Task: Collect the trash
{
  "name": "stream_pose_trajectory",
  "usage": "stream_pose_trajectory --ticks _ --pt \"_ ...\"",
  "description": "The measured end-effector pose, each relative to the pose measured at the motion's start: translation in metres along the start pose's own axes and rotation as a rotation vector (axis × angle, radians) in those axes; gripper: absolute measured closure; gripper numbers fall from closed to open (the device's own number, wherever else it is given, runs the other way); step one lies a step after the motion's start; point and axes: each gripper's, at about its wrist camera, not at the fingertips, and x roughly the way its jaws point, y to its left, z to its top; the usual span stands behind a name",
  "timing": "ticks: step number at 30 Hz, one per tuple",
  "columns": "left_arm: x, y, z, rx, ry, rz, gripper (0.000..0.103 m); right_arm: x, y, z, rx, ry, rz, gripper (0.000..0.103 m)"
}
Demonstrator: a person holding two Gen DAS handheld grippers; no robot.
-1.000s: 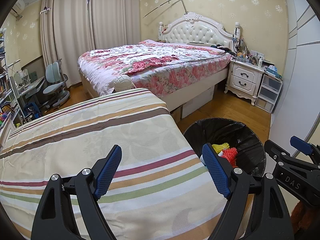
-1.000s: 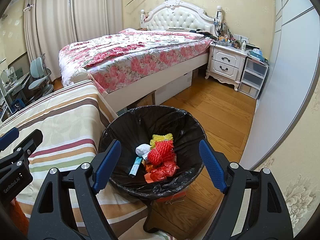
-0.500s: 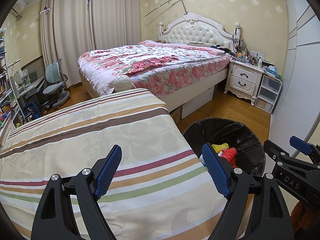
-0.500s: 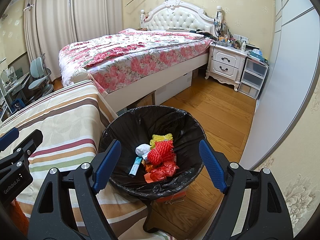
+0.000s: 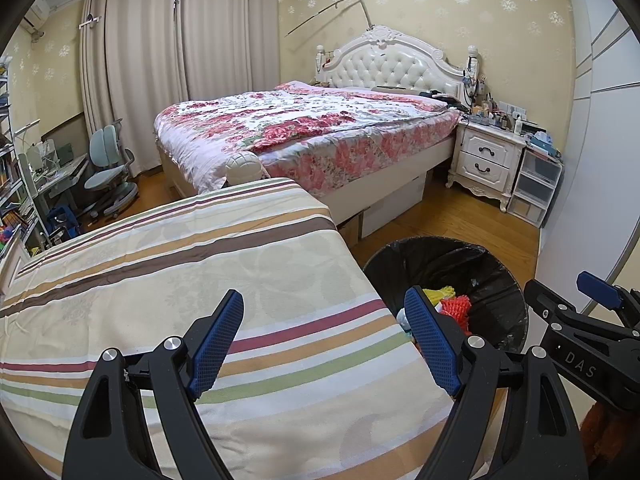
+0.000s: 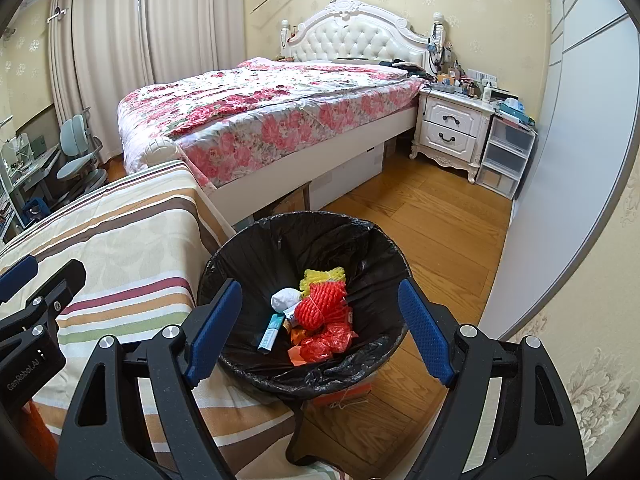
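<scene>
**Both hand-held grippers wide and empty at the trash bin**

The right hand-held gripper [image 6: 320,326] has black plastic arms and blue pads with a fine grid texture; its jaws stand wide and hold nothing. The left hand-held gripper [image 5: 324,336] is of the same kind, also wide and empty, and its body reads "GenRobot.AI" in the right wrist view. The round trash bin [image 6: 244,248], lined with a crinkled black bag, lies directly below the right one. Inside the bin are a red net [image 6: 320,306], a yellow net [image 6: 322,276], a white crumpled wad [image 6: 285,298] and a small tube [image 6: 270,332]. Left of the bin, touching it, is a striped cloth [image 5: 180,280], under the left one.
</scene>
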Motion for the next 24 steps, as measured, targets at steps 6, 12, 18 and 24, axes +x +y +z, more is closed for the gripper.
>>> stream_pose_trajectory --ticks 6,12,18,24 --pt "0.0 -0.001 0.0 0.0 -0.001 0.0 0.023 0.0 0.0 0.0 0.0 0.0 0.0 0.024" --pt "0.001 -0.001 0.0 -0.001 -0.001 -0.002 0.023 0.0 0.0 0.0 0.0 -0.001 0.0 0.024" --pt "0.0 -0.007 0.003 -0.003 -0.013 0.005 0.023 0.0 0.0 0.0 0.0 0.0 0.0 0.024" --pt "0.001 -0.013 0.008 -0.006 -0.023 0.014 0.019 0.0 0.001 0.0 0.0 0.0 0.0 0.024"
